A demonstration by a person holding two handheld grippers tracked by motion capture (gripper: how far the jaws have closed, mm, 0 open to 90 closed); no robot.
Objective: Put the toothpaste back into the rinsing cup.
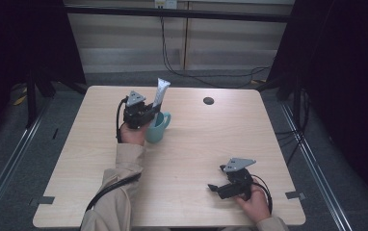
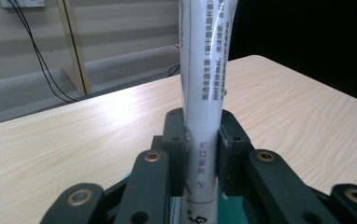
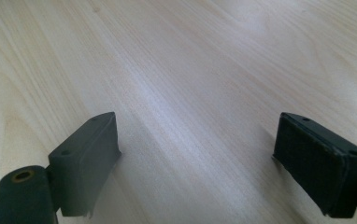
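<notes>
The left gripper (image 2: 200, 140) has its jaws closed on a white tube (image 2: 203, 93), one pad pressing each flat side low on the tube's body. In the left gripper view the tube rises straight up between the jaws, printed side facing the camera, and a sliver of teal shows just under the grip. From the high view that teal is a mug (image 1: 159, 127), and the tube stands over its mouth, its lower end at or inside the rim, hidden by the gripper; its crimped top leans slightly away from the mug toward the far edge of the table (image 1: 220, 144). The tube's long axis is thus near upright and lines up with the mug's opening, so the coming move looks like a straight lowering into the mug and then a release; how deep the tube already sits I cannot tell.

The left hand (image 1: 133, 134) sits against the mug's near side. The right gripper (image 3: 204, 154) has its jaws wide apart with bare wood between them, well away from the mug toward the near right corner, so the left is by far the nearer hand.
</notes>
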